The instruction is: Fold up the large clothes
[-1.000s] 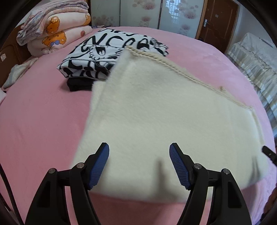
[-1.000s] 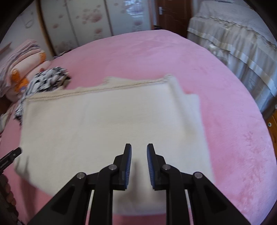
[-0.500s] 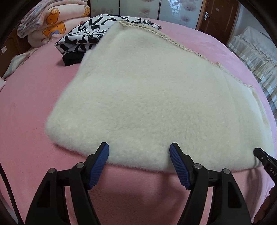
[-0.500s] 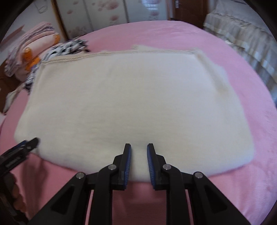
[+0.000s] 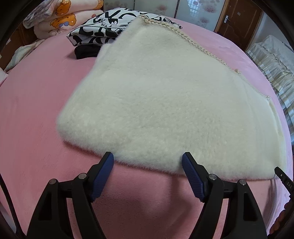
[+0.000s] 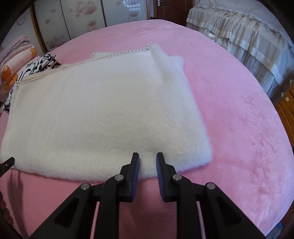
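A fluffy cream garment (image 5: 165,103) lies folded flat on the pink bed (image 5: 36,128), with a braided trim along its far edge. It also shows in the right wrist view (image 6: 102,114). My left gripper (image 5: 148,160) is open and empty, its fingertips at the garment's near edge. My right gripper (image 6: 147,160) has a narrow gap between its jaws, which stand at the near edge of the garment with nothing held between them.
A folded black-and-white patterned garment (image 5: 102,27) on a black one (image 5: 86,52) lies behind the cream one. Folded bear-print quilts (image 5: 60,16) sit at the bed's far left. A second bed with a frilled cover (image 6: 248,36) stands to the right.
Both grippers drew back toward the near edge of the cream garment over the last second. The garment now lies flat and still. The jaws kept the same opening.
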Available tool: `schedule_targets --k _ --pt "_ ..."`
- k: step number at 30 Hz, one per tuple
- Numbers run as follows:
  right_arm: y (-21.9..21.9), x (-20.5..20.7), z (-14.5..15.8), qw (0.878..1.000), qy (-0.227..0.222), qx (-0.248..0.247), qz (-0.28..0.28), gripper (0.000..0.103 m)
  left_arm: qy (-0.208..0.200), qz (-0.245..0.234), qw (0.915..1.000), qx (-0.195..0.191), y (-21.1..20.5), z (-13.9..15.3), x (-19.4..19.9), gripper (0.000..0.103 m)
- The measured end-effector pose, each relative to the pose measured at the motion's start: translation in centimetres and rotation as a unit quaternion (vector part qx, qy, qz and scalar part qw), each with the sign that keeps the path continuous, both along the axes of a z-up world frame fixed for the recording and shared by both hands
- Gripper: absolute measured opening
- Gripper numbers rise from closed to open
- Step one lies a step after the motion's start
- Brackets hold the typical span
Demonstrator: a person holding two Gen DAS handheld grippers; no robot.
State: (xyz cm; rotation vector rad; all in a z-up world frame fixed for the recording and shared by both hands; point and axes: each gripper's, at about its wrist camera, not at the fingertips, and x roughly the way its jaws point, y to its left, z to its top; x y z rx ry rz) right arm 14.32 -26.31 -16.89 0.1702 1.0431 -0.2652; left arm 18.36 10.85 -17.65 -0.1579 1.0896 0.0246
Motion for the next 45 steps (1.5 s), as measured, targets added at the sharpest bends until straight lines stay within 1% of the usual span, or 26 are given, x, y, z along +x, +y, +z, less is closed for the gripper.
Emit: schedule_targets --k 5,10,13,15,17,18,21,25,27,29,32,34,38,40,41,42,43,44,45 --pt "0.1 -0.3 0.5 1.000 0.007 0.007 -0.007 0.020 0.007 0.002 1.0000 0.001 0.4 0.6 -0.4 0.075" --pt "1.1 -0.9 2.1 1.000 -0.001 0.019 -0.005 0.020 0.009 0.001 0.9999 -0.010 0.8 1.9 -1.3 0.075" --pt "2.1 -1.3 3.3 1.000 -0.011 0.027 -0.001 0.020 0.007 -0.005 0.9997 -0.024 0.8 2.6 -2.1 0.075" --pt "2.8 -1.7 4.1 0.999 -0.022 0.031 0.003 0.022 0.006 -0.007 0.9993 -0.037 1.0 3.0 -2.9 0.075" --pt "3.6 -2.2 4.9 0.999 -0.034 0.032 0.008 0.034 0.008 -0.007 0.9984 -0.055 1.1 3.0 -3.4 0.076" --pt "4.1 -2.4 5.2 0.999 -0.042 0.031 0.010 0.037 0.011 -0.007 0.9977 -0.067 1.2 2.8 -3.7 0.076" --pt "5.5 -3.0 5.8 0.997 -0.065 0.025 0.022 0.038 0.016 -0.005 0.9922 -0.124 1.5 1.6 -4.2 0.076" --pt "7.3 -3.2 5.9 0.995 -0.085 0.037 0.042 0.038 0.024 0.010 0.9810 -0.192 2.2 -1.4 -4.2 0.076" --pt "8.1 -3.0 5.7 0.993 -0.092 0.041 0.054 0.038 0.011 0.023 0.9759 -0.217 2.7 -2.7 -3.9 0.076" --pt "8.9 -2.6 5.4 0.992 -0.093 0.042 0.069 0.038 -0.019 0.030 0.9735 -0.226 3.2 -3.3 -3.2 0.076" --pt "9.9 -1.9 4.9 0.991 -0.094 0.041 0.089 0.038 -0.064 0.041 0.9726 -0.220 3.8 -3.5 -1.5 0.076" --pt "10.4 -1.3 4.6 0.990 -0.096 0.040 0.098 0.038 -0.083 0.049 0.9720 -0.214 4.3 -3.7 0.4 0.076" --pt "11.1 0.5 4.0 0.989 -0.095 0.031 0.110 0.038 -0.101 0.075 0.9687 -0.214 5.2 -3.6 4.6 0.075" --pt "11.4 1.7 3.7 0.988 -0.095 0.025 0.115 0.038 -0.109 0.093 0.9662 -0.214 5.7 -3.3 5.9 0.060" --pt "11.6 2.4 3.6 0.988 -0.096 0.020 0.116 0.038 -0.116 0.103 0.9645 -0.213 6.0 -3.0 6.3 0.047" --pt "11.9 3.2 3.6 0.988 -0.098 0.016 0.120 0.038 -0.124 0.107 0.9636 -0.211 5.8 -2.6 6.4 0.038" --pt "12.2 4.0 3.7 0.987 -0.100 0.011 0.125 0.038 -0.134 0.107 0.9635 -0.205 5.4 -2.1 6.3 0.033" --pt "12.6 4.9 3.8 0.986 -0.105 0.002 0.128 0.038 -0.145 0.103 0.9644 -0.196 5.3 -1.4 6.2 0.025" --pt "13.1 5.7 3.8 0.985 -0.110 -0.007 0.132 0.038 -0.156 0.093 0.9681 -0.172 4.6 -0.6 6.0 0.024"
